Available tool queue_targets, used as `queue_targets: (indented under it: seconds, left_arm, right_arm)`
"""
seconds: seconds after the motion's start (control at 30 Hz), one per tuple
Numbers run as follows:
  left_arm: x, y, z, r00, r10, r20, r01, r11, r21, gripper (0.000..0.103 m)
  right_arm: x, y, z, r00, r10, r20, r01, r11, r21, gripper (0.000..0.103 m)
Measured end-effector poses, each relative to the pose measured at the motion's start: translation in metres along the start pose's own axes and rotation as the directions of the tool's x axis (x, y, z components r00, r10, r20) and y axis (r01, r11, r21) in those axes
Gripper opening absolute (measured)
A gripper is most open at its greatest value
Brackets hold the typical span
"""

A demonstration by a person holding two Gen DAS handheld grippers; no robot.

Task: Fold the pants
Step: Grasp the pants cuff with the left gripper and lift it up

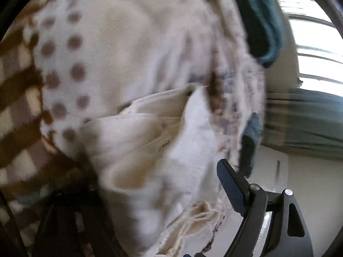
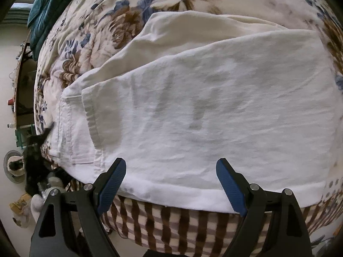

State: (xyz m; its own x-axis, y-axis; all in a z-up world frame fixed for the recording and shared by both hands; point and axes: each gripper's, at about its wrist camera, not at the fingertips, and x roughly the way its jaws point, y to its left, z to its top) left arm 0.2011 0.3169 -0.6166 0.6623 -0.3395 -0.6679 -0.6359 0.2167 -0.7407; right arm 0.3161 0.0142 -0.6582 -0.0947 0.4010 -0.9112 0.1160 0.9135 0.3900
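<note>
The right-hand black plastic two-finger gripper has angular arms with triangular cut-outs, round silver pivot screws, and dark blue ribbed pads lining the inner faces of its fingers. The left-hand black plastic gripper is the same build: one blue textured pad, silver screws, a triangular cut-out.

The right wrist camera looks steeply down, close over the white pants on the flowered bedspread. The left wrist camera sits very close to the pants, tilted and blurry. Both see the teal blanket.
</note>
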Motion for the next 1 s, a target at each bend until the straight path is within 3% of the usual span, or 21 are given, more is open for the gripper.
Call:
queue_targets:
  seconds: [0.1, 0.17, 0.23, 0.3, 0.4, 0.6, 0.73, 0.87, 1.0]
  left_arm:
    - [0.007, -0.01, -0.006, 0.999, 0.039, 0.008, -0.039, 0.995, 0.093, 0.073]
    - [0.018, 0.0, -0.003, 0.998, 0.06, -0.005, -0.06, 0.994, 0.088, 0.066]
    - [0.028, 0.011, 0.005, 0.998, 0.064, -0.007, -0.064, 0.997, 0.042, 0.056]
    - [0.027, 0.017, 0.011, 0.998, 0.057, -0.008, -0.057, 0.998, 0.017, 0.036]
    - [0.017, 0.001, 0.004, 0.997, 0.076, 0.021, -0.077, 0.995, 0.068, 0.021]
    - [-0.01, -0.066, -0.032, 0.993, 0.08, 0.09, -0.103, 0.953, 0.285, 0.018]
    - [-0.023, -0.128, -0.076, 0.995, 0.038, 0.091, -0.074, 0.896, 0.439, 0.018]
    - [-0.02, -0.193, -0.145, 1.0, -0.001, 0.017, -0.009, 0.799, 0.601, 0.018]
    - [0.026, -0.236, -0.229, 0.996, 0.036, -0.085, 0.037, 0.684, 0.728, 0.018]
  right_arm:
    - [0.002, 0.005, 0.0, 1.0, -0.013, 0.0, 0.013, 1.0, -0.018, 0.088]
    - [0.006, 0.006, 0.001, 1.0, -0.009, -0.011, 0.009, 1.0, -0.014, 0.088]
    - [0.01, 0.006, 0.001, 1.0, -0.007, -0.018, 0.007, 1.0, -0.006, 0.088]
    - [0.013, 0.005, 0.001, 1.0, -0.014, -0.016, 0.014, 1.0, -0.004, 0.088]
    - [0.015, -0.002, 0.001, 1.0, -0.021, -0.009, 0.022, 1.0, 0.019, 0.088]
    - [0.007, -0.021, 0.003, 1.0, -0.014, 0.028, 0.012, 0.998, 0.06, 0.088]
    - [-0.013, -0.042, 0.003, 0.997, -0.007, 0.076, 0.0, 0.996, 0.085, 0.088]
    - [-0.044, -0.083, 0.0, 0.993, -0.006, 0.118, -0.01, 0.99, 0.139, 0.088]
    - [-0.075, -0.14, -0.007, 0.989, -0.034, 0.144, 0.004, 0.979, 0.206, 0.088]
